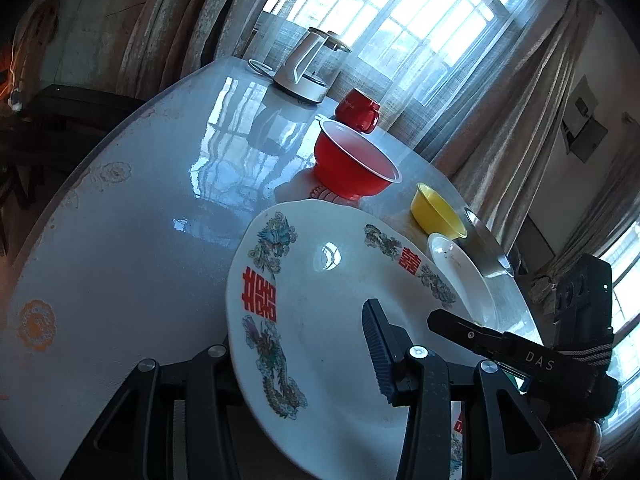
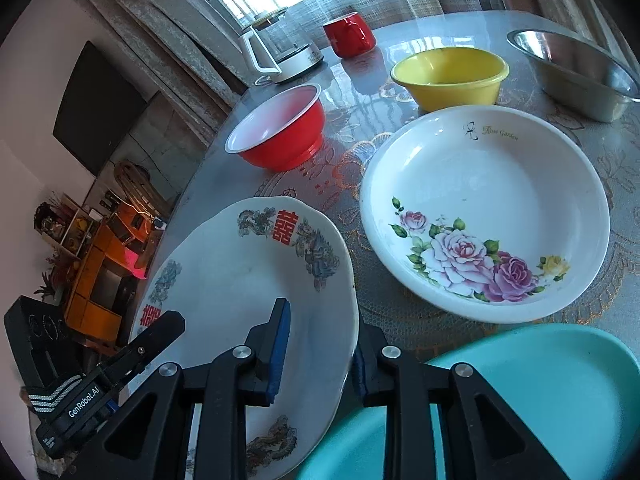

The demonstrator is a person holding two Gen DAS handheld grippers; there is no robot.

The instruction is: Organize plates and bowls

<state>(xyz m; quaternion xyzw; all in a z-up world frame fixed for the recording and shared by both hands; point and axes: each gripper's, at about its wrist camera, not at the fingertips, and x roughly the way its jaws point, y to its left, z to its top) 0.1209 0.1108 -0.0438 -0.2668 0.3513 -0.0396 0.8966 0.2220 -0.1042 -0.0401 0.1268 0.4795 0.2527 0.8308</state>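
Note:
A white plate with dragon and red character print (image 1: pixel 320 320) (image 2: pixel 256 280) is held tilted above the table by both grippers. My left gripper (image 1: pixel 304 348) is shut on its left rim, one finger over and one under. My right gripper (image 2: pixel 320 344) is shut on its right rim. A white rose-print plate (image 2: pixel 484 216) (image 1: pixel 464 280) lies flat to the right. A red bowl (image 1: pixel 352 164) (image 2: pixel 280 128), a yellow bowl (image 1: pixel 438 210) (image 2: pixel 452 76) and a steel bowl (image 2: pixel 576 76) (image 1: pixel 486 244) stand beyond.
A teal plate (image 2: pixel 520 400) lies at the near right under my right gripper. A red mug (image 1: pixel 358 110) (image 2: pixel 350 34) and a white kettle (image 1: pixel 308 66) (image 2: pixel 276 48) stand at the table's far edge by the curtained window. The glossy round table (image 1: pixel 140 220) extends left.

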